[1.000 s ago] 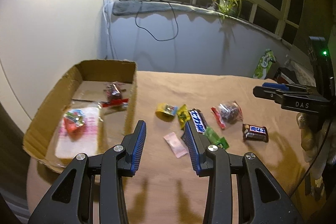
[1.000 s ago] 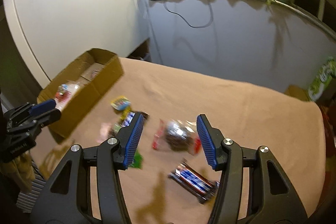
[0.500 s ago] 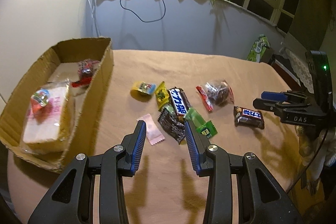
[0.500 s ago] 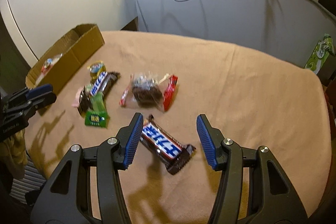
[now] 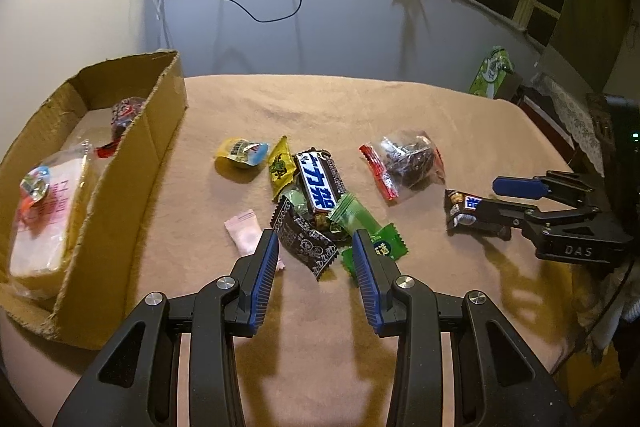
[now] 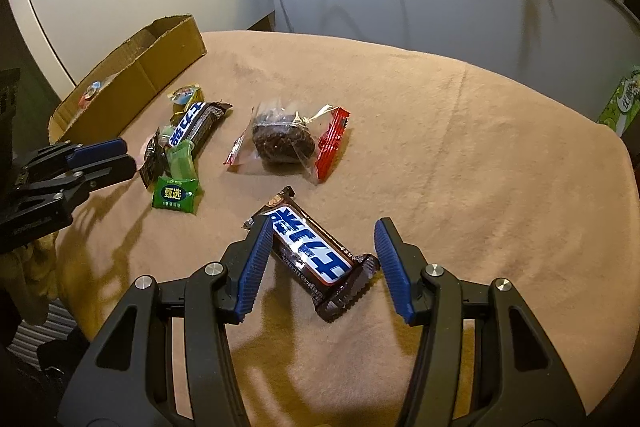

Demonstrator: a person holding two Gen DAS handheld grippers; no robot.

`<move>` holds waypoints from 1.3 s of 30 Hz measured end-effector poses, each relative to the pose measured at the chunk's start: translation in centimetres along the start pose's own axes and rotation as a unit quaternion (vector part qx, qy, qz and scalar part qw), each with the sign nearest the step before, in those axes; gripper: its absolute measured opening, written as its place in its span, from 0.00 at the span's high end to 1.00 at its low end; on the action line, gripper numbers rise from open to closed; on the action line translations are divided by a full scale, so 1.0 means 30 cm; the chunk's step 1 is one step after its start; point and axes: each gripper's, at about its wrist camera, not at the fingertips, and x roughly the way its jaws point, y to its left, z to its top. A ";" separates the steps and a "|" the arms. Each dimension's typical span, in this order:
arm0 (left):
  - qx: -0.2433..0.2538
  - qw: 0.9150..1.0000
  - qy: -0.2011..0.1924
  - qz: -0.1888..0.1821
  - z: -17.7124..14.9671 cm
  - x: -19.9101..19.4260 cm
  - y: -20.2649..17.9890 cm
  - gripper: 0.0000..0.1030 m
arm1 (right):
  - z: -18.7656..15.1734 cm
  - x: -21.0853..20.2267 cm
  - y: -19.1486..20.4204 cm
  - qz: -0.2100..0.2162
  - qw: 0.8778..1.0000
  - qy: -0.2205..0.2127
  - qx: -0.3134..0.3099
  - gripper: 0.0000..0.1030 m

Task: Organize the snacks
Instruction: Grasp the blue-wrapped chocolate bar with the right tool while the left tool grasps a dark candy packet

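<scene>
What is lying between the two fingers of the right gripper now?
A chocolate bar in a dark wrapper lies diagonally between the right gripper fingers, on the tan cloth. The right wrist view shows it.

Snacks [image 5: 316, 183], box [image 5: 132, 163] on table [image 5: 400, 107]

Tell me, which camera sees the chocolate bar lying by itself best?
The right wrist view: the lone chocolate bar lies close and whole between the open right gripper fingers. In the left wrist view it is far off, partly hidden behind that gripper.

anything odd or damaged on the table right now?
Nothing spilled or torn. Only the cardboard box looks rough, its cut rim ragged. Loose snacks lie jumbled, the black patterned packet and green packet overlapping the blue-labelled chocolate bar.
</scene>
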 end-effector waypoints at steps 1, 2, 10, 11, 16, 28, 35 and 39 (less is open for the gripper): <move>0.002 1.000 0.001 0.003 0.000 0.007 -0.002 0.64 | 0.000 0.003 0.001 0.001 1.000 0.001 -0.002 0.46; 0.003 1.000 0.002 0.005 0.000 0.011 -0.002 0.64 | 0.001 0.007 0.003 0.001 1.000 0.001 -0.004 0.46; 0.007 1.000 0.008 0.016 0.004 0.039 -0.006 0.64 | 0.012 0.023 0.014 0.005 1.000 0.004 -0.022 0.46; 0.006 1.000 0.008 0.017 0.005 0.041 -0.005 0.64 | 0.014 0.023 0.016 0.006 1.000 0.004 -0.025 0.46; 0.005 1.000 0.014 0.023 0.010 0.065 -0.001 0.64 | 0.020 0.032 0.025 0.015 0.999 0.013 -0.042 0.46; 0.003 1.000 0.018 0.022 0.012 0.089 0.002 0.73 | 0.015 0.034 0.040 0.028 0.997 0.033 -0.072 0.46; -0.001 1.000 0.020 0.018 0.013 0.100 0.017 0.86 | 0.019 0.067 0.043 0.012 0.995 0.049 -0.089 0.46; -0.008 1.000 0.018 0.013 0.014 0.097 0.032 0.90 | 0.020 0.069 0.045 0.009 0.995 0.051 -0.088 0.53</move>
